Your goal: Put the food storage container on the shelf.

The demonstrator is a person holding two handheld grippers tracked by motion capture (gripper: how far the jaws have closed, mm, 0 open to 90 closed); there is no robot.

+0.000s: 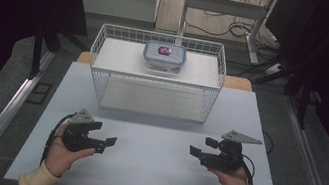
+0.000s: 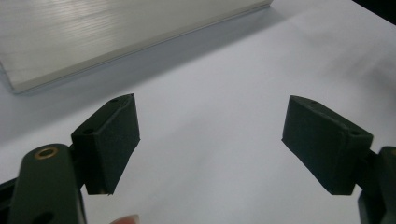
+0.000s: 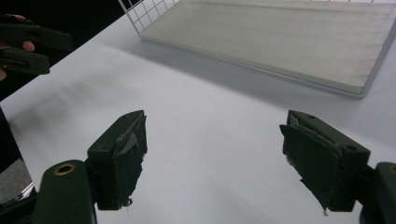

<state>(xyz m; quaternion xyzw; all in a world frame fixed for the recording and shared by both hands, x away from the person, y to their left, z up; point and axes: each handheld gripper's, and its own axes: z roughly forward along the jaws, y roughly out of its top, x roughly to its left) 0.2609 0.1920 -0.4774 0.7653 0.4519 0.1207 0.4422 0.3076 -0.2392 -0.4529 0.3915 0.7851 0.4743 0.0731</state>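
Left gripper (image 1: 105,143): held low over the white table (image 1: 149,171), jaws wide apart, nothing between them, pointing toward the table's middle. Wire basket (image 1: 156,73): white, at the table's far edge, well apart from both grippers. Lidded clear container (image 1: 164,55): on the basket's upper shelf, centred. Right gripper (image 1: 200,147): low over the table, jaws wide apart, empty, pointing toward the left gripper.

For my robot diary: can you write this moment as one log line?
left gripper: open, empty | right gripper: open, empty | lidded container: in wire basket
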